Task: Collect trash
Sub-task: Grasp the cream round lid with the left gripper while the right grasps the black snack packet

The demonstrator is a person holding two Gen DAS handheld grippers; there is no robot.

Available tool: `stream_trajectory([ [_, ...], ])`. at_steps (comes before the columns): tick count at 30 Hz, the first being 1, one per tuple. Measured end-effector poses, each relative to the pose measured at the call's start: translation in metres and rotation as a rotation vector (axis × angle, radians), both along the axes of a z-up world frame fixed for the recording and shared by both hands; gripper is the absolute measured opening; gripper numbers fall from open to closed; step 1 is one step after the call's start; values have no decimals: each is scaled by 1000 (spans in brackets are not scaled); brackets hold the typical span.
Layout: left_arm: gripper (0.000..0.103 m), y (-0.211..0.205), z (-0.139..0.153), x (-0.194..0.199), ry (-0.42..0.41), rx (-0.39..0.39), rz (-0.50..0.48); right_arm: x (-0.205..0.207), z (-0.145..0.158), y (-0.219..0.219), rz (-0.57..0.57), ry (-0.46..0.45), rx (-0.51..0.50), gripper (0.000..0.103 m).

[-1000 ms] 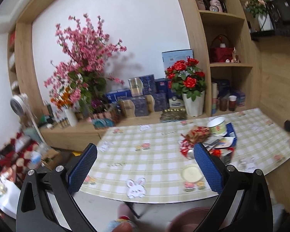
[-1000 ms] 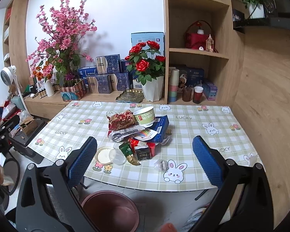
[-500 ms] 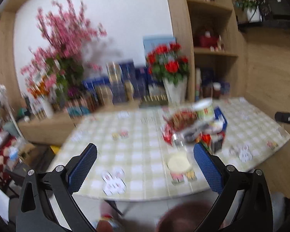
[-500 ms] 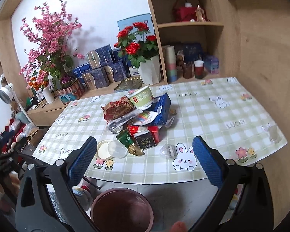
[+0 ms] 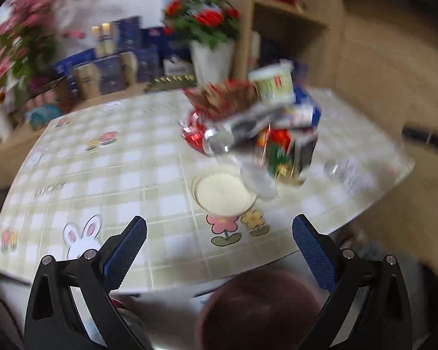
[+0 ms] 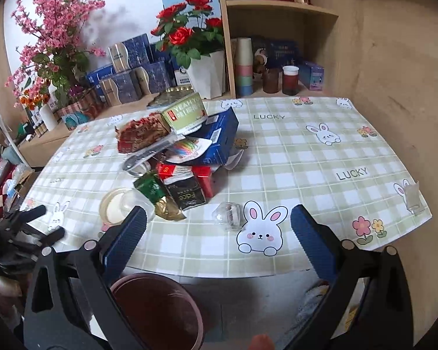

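Observation:
A pile of trash point(image 6: 178, 148) lies mid-table: a blue box point(image 6: 219, 140), a green cup point(image 6: 187, 113), red and black wrappers, a round clear lid point(image 6: 114, 204) and a small clear plastic cup point(image 6: 227, 215). The same pile point(image 5: 257, 122) looks blurred in the left wrist view, with the lid point(image 5: 223, 194) nearest. A maroon bin point(image 6: 157, 312) stands on the floor below the table's front edge. My right gripper point(image 6: 217, 233) is open above the table edge, empty. My left gripper point(image 5: 219, 245) is open and empty, short of the lid; it shows in the right wrist view at the far left point(image 6: 29, 227).
The checked tablecloth point(image 6: 306, 157) covers the table, whose right edge meets a wooden wall point(image 6: 394, 58). Behind stand a rose pot point(image 6: 204, 70), pink blossom branches point(image 6: 52, 38), blue boxes and shelves with cups. A fan and clutter sit at the far left.
Both grippers have moved forward and tilted down toward the table, so the trash pile looks larger and closer. The left wrist view is motion-blurred. Both stay open.

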State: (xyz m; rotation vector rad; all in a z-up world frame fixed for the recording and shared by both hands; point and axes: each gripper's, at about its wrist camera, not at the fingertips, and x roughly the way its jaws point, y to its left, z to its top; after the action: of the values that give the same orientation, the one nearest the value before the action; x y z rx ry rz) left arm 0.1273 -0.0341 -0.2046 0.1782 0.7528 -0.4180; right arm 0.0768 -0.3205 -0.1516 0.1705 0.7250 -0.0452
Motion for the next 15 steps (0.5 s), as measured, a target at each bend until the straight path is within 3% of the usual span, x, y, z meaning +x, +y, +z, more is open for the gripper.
stream_trajectory([
  [3,98,-18,-27,26,26,81,-40,13,-10,-2,1,30,3,97],
  [9,98,-32,-56,71,108,139,-96,37,-20,-5,0,50,-28,97],
  [15,98,-47,-71,82,130,195,-179,52,-32,-9,-9,68,-27,97],
])
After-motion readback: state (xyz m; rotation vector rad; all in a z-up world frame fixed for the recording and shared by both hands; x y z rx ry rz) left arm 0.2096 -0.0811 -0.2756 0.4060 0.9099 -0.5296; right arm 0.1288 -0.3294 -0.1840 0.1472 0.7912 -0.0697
